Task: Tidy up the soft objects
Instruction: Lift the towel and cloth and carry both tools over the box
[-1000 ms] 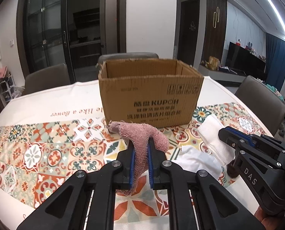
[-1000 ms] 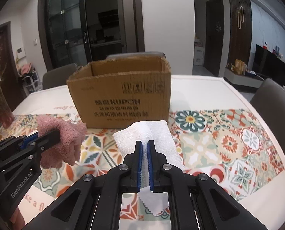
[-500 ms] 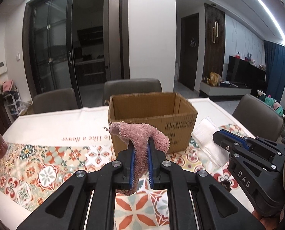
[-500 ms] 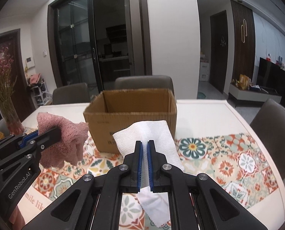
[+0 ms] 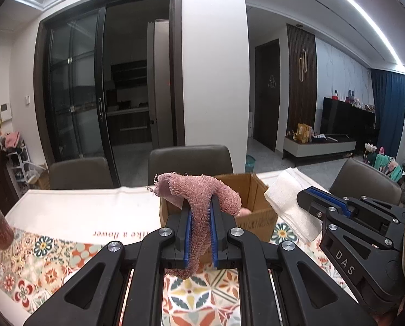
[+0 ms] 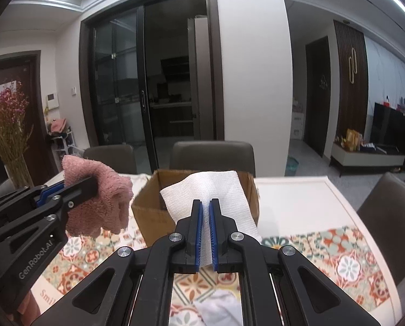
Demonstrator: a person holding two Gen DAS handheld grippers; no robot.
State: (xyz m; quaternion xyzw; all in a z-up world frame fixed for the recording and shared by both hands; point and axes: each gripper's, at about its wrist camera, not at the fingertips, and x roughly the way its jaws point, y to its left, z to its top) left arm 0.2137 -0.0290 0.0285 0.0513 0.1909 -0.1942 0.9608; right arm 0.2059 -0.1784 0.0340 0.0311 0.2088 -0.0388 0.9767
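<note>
Holding both cloths near the cardboard box (image 6: 158,214), my left gripper (image 5: 199,217) pinches the pink towel (image 5: 199,190), my right gripper (image 6: 205,214) the white cloth (image 6: 210,190); they hide the box interior.

- 2 grippers: my left gripper (image 5: 199,212), my right gripper (image 6: 205,214)
- 1 pink towel (image 5: 199,190), pinched in my left
- 1 white cloth (image 6: 210,190), pinched in my right
- 1 more white cloth piece (image 6: 218,307) lying on the table
- 1 cardboard box (image 6: 148,217)
- 1 patterned tablecloth (image 5: 39,258)
- 3 chairs (image 5: 190,160) in my left view
- 1 vase of dried flowers (image 6: 9,135)
</note>
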